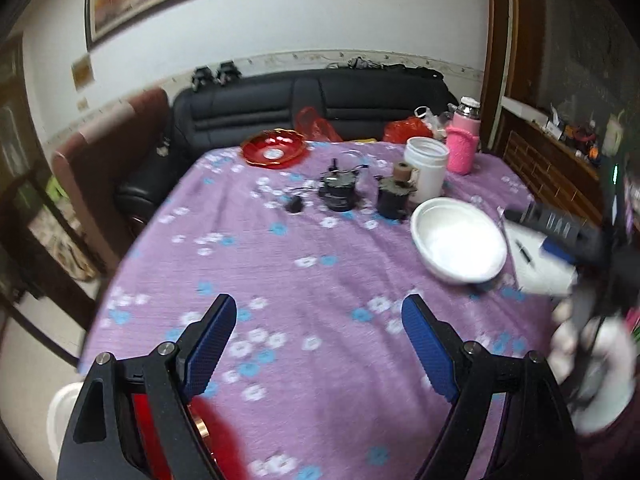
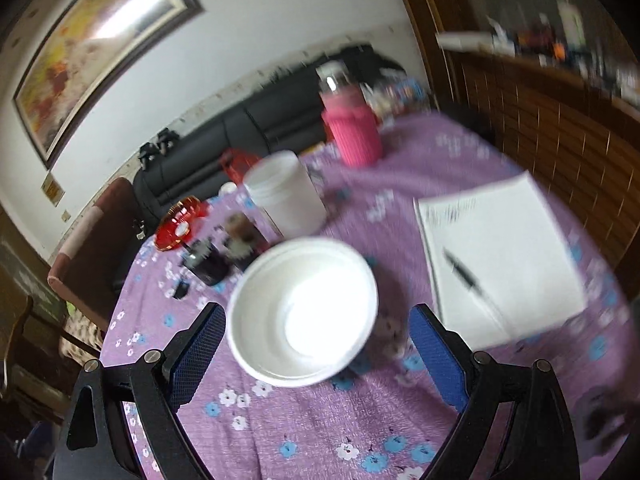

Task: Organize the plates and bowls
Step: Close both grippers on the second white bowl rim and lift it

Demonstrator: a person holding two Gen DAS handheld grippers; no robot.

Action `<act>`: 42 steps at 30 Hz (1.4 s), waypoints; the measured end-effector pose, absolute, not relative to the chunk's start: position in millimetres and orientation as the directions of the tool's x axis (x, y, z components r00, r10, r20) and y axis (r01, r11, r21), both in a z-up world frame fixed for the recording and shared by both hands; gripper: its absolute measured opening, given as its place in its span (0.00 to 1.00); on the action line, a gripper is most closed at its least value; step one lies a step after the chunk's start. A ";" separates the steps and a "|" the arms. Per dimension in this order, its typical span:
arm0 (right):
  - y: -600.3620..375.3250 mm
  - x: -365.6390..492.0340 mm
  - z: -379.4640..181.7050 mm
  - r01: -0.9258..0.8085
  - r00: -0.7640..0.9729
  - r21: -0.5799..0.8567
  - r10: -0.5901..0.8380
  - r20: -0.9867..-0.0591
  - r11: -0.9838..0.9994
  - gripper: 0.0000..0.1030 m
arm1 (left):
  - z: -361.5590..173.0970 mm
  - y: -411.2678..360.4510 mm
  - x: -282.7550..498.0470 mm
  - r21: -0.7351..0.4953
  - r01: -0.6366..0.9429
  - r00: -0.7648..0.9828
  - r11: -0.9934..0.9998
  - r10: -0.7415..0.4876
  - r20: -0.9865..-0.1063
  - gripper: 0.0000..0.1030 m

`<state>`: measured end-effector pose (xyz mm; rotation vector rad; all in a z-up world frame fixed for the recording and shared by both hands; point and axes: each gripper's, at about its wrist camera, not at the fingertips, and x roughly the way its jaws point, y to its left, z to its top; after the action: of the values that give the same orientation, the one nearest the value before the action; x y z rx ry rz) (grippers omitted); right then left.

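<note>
The white bowl [image 2: 304, 312] stands upright on the purple flowered tablecloth [image 2: 320, 420], just in front of your right gripper [image 2: 316, 356], whose blue pads are spread wide with nothing between them, probably so that they can take the bowl by its rim. Farther away, a red plate [image 1: 275, 148] lies at the far edge of the table, and another red thing [image 1: 216, 440], too blurred to name, shows low beside your left gripper [image 1: 320, 344], which is also spread and holds nothing. The notebook [image 2: 504, 256] with a pen [image 2: 464, 274] lies just beside the bowl, so you should approach from the free side.
</note>
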<state>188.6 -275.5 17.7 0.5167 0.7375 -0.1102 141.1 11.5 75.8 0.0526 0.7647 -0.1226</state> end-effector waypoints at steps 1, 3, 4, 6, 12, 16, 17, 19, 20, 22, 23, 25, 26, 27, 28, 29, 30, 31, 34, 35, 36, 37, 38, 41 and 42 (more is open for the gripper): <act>-277.9 190.4 9.5 0.279 0.743 0.427 0.089 -0.664 0.860 0.92 | 75.0 7.6 149.6 -0.019 0.134 0.711 0.991 -0.110 -0.695 0.82; -280.3 194.0 -1.9 0.287 0.754 0.453 0.092 -0.650 0.844 0.92 | 75.2 -1.7 169.2 -0.048 0.138 0.711 0.989 -0.133 -0.691 0.82; -281.2 195.4 -6.1 0.286 0.763 0.464 0.094 -0.640 0.839 0.91 | 75.7 -6.3 176.4 -0.054 0.142 0.712 0.988 -0.140 -0.688 0.82; -282.2 199.1 -11.1 0.285 0.776 0.470 0.087 -0.624 0.835 0.90 | 76.1 -19.6 196.8 -0.069 0.162 0.709 0.984 -0.165 -0.685 0.82; -287.0 210.1 -21.4 0.283 0.792 0.444 0.054 -0.608 0.850 0.83 | 56.6 -53.8 252.1 -0.082 0.193 0.663 0.978 -0.192 -0.724 0.82; -295.3 215.5 -28.4 0.284 0.783 0.441 0.059 -0.619 0.852 0.81 | 27.2 -70.2 282.6 -0.128 0.189 0.599 0.974 -0.217 -0.770 0.82; -297.6 217.1 -31.5 0.284 0.779 0.449 0.069 -0.623 0.848 0.80 | 18.3 -73.1 289.8 -0.153 0.183 0.577 0.971 -0.232 -0.783 0.81; -299.4 220.3 -37.2 0.284 0.768 0.451 0.081 -0.635 0.846 0.76 | 4.8 -79.2 300.7 -0.196 0.170 0.540 0.966 -0.258 -0.801 0.80; -299.1 221.8 -40.7 0.280 0.761 0.455 0.093 -0.642 0.845 0.75 | -2.5 -83.1 305.3 -0.215 0.164 0.520 0.963 -0.269 -0.810 0.80; -298.4 224.5 -46.0 0.273 0.750 0.463 0.116 -0.652 0.843 0.71 | -12.8 -88.9 312.4 -0.225 0.153 0.499 0.962 -0.272 -0.823 0.77; -298.3 226.3 -49.3 0.270 0.743 0.467 0.126 -0.657 0.842 0.68 | -19.0 -92.6 315.4 -0.220 0.152 0.490 0.964 -0.267 -0.830 0.74; -298.2 227.8 -53.2 0.269 0.736 0.473 0.138 -0.663 0.839 0.64 | -28.5 -99.4 320.9 -0.200 0.158 0.472 0.967 -0.252 -0.845 0.66; -298.3 228.4 -55.0 0.270 0.733 0.474 0.140 -0.665 0.838 0.61 | -32.5 -101.0 323.8 -0.196 0.162 0.463 0.967 -0.250 -0.850 0.58; -298.1 228.9 -56.0 0.267 0.731 0.475 0.144 -0.667 0.838 0.58 | -36.1 -103.1 325.7 -0.194 0.165 0.452 0.967 -0.249 -0.857 0.51; -297.7 229.4 -56.8 0.266 0.730 0.474 0.147 -0.668 0.839 0.54 | -39.7 -106.0 328.3 -0.194 0.168 0.440 0.967 -0.250 -0.863 0.48; -297.4 229.7 -57.7 0.264 0.729 0.474 0.149 -0.669 0.840 0.51 | -43.9 -108.6 330.9 -0.198 0.170 0.426 0.965 -0.253 -0.869 0.42; -297.1 229.5 -58.6 0.263 0.727 0.474 0.150 -0.670 0.840 0.50 | -47.2 -110.1 331.9 -0.202 0.169 0.418 0.965 -0.256 -0.871 0.37; -296.4 229.8 -59.5 0.261 0.726 0.476 0.154 -0.670 0.840 0.44 | -49.2 -111.1 332.9 -0.206 0.168 0.413 0.964 -0.258 -0.874 0.34; -293.5 231.7 -62.8 0.249 0.717 0.481 0.173 -0.675 0.841 0.26 | -52.8 -112.7 333.2 -0.215 0.174 0.401 0.961 -0.269 -0.876 0.19; -292.7 232.3 -63.2 0.245 0.717 0.482 0.178 -0.674 0.841 0.21 | -53.9 -113.2 332.7 -0.216 0.178 0.395 0.960 -0.270 -0.878 0.15; -291.8 232.3 -62.9 0.243 0.715 0.480 0.179 -0.676 0.843 0.19 | -54.5 -113.5 332.2 -0.213 0.177 0.393 0.961 -0.267 -0.880 0.14; -290.7 231.9 -62.1 0.243 0.716 0.477 0.175 -0.676 0.845 0.18 | -54.6 -113.2 332.2 -0.213 0.176 0.393 0.961 -0.267 -0.880 0.14; -289.8 231.4 -61.3 0.241 0.717 0.475 0.174 -0.675 0.847 0.18 | -54.1 -111.9 331.6 -0.217 0.173 0.395 0.961 -0.269 -0.879 0.14; -286.2 230.6 -58.8 0.229 0.719 0.477 0.183 -0.671 0.848 0.18 | -50.9 -107.6 328.2 -0.213 0.167 0.404 0.963 -0.264 -0.876 0.14; -283.9 229.8 -57.0 0.223 0.721 0.474 0.183 -0.668 0.852 0.18 | -48.7 -105.8 326.3 -0.206 0.167 0.410 0.964 -0.258 -0.875 0.14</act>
<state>229.8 -283.9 -57.0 0.5648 0.7761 -0.0233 326.3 -105.8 -48.7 -0.0915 1.1167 -0.2682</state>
